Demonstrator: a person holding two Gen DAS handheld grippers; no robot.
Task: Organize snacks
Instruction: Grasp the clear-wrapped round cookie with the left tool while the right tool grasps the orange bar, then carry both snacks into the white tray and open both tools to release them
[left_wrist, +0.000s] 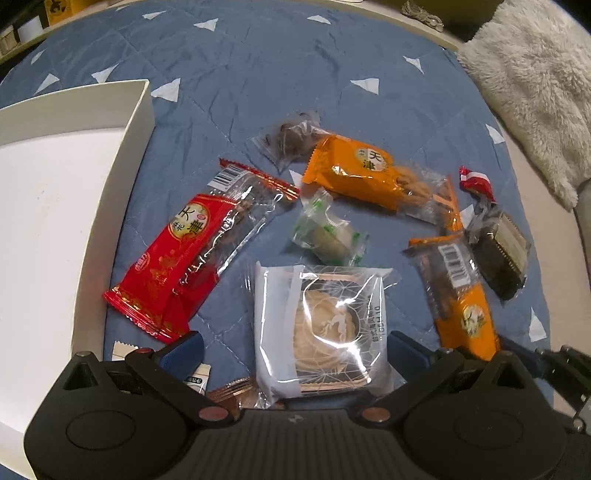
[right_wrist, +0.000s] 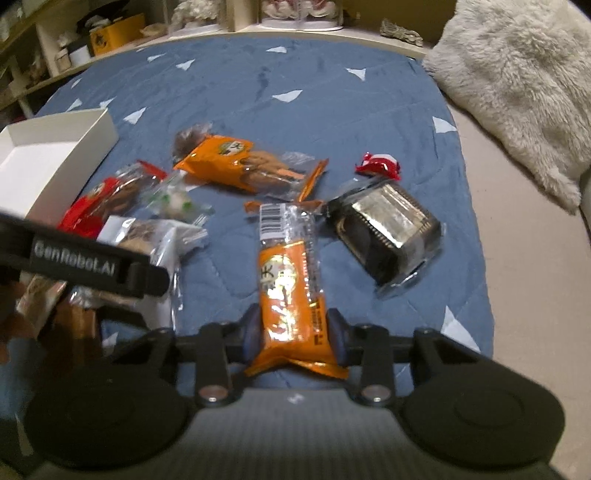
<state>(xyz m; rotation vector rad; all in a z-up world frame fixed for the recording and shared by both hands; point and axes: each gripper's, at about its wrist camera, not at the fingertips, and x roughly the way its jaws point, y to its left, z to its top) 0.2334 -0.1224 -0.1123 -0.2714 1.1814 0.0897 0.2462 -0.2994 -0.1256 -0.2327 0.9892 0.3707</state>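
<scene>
Low, level — right claw (right_wrist: 295, 332) around orange packet (right_wrist: 291, 280).

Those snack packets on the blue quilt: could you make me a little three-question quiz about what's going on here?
1. True or false: the right hand-held gripper has its fingers on either side of an orange packet.
2. Which snack lies between the fingers of the left hand-held gripper? A) red packet B) clear-wrapped round pastry C) green-and-white candy
3. Fill in: the white box sits on the ______ edge of the left wrist view.

Key:
1. True; the pads look pressed against its lower end.
2. B, the clear-wrapped round pastry; those fingers stand wide apart.
3. Left.
</scene>
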